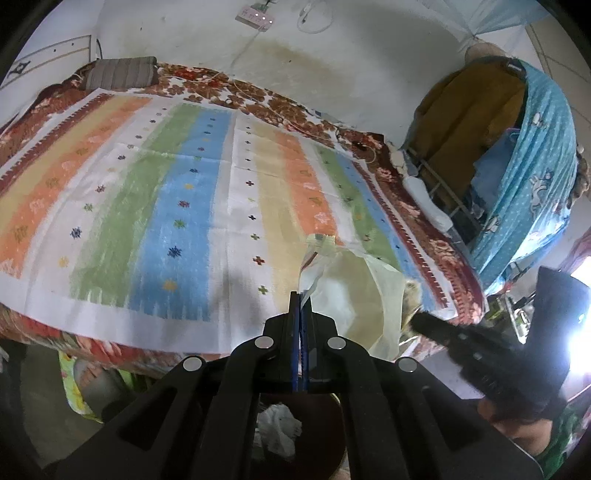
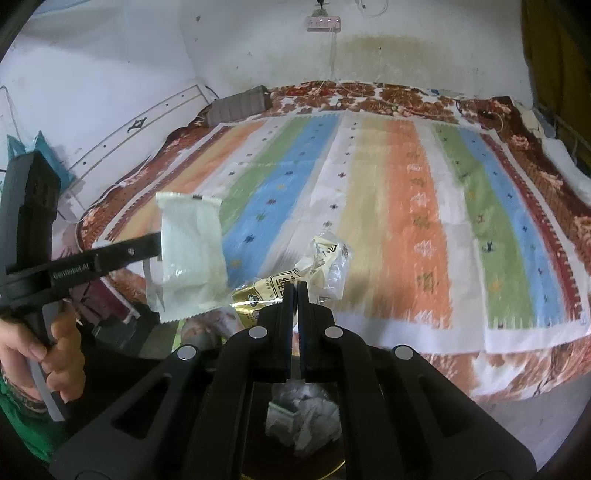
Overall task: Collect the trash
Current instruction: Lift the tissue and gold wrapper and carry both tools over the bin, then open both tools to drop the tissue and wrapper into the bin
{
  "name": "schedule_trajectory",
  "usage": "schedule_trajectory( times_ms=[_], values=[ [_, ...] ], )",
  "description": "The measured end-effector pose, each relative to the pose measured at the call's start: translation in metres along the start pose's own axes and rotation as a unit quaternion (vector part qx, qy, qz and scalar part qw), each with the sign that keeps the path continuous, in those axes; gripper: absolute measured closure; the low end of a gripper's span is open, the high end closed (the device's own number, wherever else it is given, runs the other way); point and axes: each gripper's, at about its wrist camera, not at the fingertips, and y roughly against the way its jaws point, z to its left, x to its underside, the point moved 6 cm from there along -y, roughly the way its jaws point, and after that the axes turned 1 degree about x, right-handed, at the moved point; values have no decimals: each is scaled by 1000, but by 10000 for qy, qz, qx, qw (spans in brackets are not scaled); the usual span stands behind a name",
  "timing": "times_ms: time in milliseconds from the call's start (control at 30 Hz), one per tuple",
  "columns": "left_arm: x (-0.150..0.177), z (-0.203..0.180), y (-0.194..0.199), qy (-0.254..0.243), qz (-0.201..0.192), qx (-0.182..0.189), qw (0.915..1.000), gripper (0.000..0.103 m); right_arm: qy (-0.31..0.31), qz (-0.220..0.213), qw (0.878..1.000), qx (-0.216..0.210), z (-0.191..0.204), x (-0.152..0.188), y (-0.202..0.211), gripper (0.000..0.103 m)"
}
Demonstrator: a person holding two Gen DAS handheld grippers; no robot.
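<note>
My left gripper (image 1: 303, 295) is shut on a pale white-yellow plastic wrapper (image 1: 354, 291) and holds it up at the near edge of the bed. The same wrapper (image 2: 192, 251) hangs from the left gripper (image 2: 157, 245) in the right wrist view. My right gripper (image 2: 296, 286) is shut on a crumpled gold and clear snack wrapper (image 2: 314, 269), also at the bed's near edge. It shows at the right of the left wrist view (image 1: 417, 319). Below both grippers stands a dark round bin (image 2: 258, 443) with crumpled white paper (image 2: 303, 417) inside; the bin also shows in the left wrist view (image 1: 328, 424).
A bed with a striped multicoloured sheet (image 2: 369, 206) over a red floral blanket (image 2: 554, 354) fills the view. A grey pillow (image 2: 236, 103) lies at its far corner. A power strip (image 2: 324, 23) hangs on the white wall. Blue cloth (image 1: 532, 177) hangs at the bed's right side.
</note>
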Motion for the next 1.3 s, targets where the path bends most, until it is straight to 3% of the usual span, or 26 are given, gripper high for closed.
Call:
schedule_trajectory(
  times_ms=[133, 500, 933, 1300],
  values=[
    [13, -3, 10, -11, 12, 26, 10000, 103, 136, -27, 9997, 205, 1, 14, 5, 101],
    [62, 2, 9, 192, 462, 148, 9986, 103, -59, 386, 9991, 140, 4, 72, -1, 101],
    [123, 2, 1, 71, 1000, -230, 9947, 103, -75, 998, 9945, 317, 6, 134, -15, 101],
    [152, 16, -24, 108, 1519, -928, 9840, 103, -80, 1767, 9824, 596, 7, 171, -50, 101]
  ],
)
